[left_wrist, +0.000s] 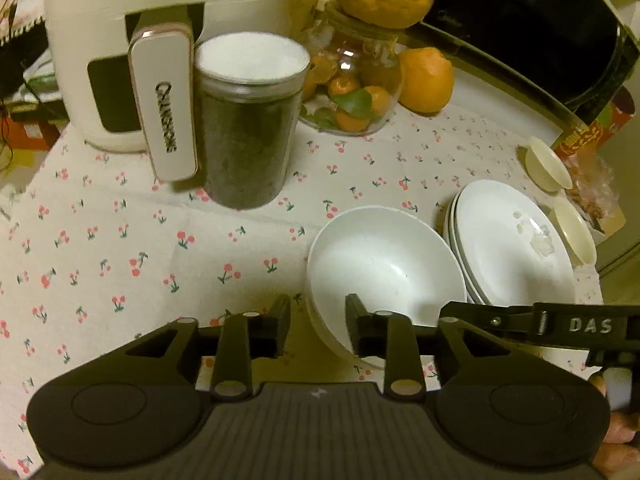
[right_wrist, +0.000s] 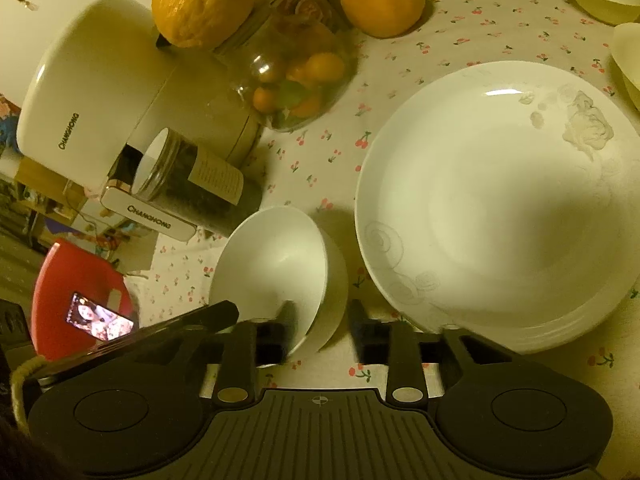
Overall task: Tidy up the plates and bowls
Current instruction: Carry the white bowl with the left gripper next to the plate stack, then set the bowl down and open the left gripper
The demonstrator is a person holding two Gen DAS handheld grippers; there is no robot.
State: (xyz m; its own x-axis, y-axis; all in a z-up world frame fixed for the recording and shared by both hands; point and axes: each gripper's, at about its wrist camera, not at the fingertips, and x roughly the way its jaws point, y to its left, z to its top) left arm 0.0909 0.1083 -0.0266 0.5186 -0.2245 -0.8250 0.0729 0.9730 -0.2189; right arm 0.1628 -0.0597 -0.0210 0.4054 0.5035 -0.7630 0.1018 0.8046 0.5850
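Note:
A white bowl [left_wrist: 384,268] stands on the cherry-print tablecloth beside a stack of white plates [left_wrist: 516,248]. My left gripper [left_wrist: 318,320] is open, its jaws straddling the bowl's near left rim, one finger inside and one outside. In the right wrist view the same bowl [right_wrist: 276,272] sits left of the plate stack [right_wrist: 500,200]. My right gripper [right_wrist: 320,328] is open, straddling the bowl's near right rim. The right gripper's arm also shows at the right edge of the left wrist view [left_wrist: 560,324]. Two cream small bowls [left_wrist: 548,168] lie past the plates.
A dark jar with a white lid [left_wrist: 248,128], a white Changhong appliance [left_wrist: 160,60], a glass jar of small oranges [left_wrist: 352,88] and loose oranges [left_wrist: 426,80] stand at the back. A black oven [left_wrist: 532,28] is at the far right. A red stool [right_wrist: 76,296] is beside the table.

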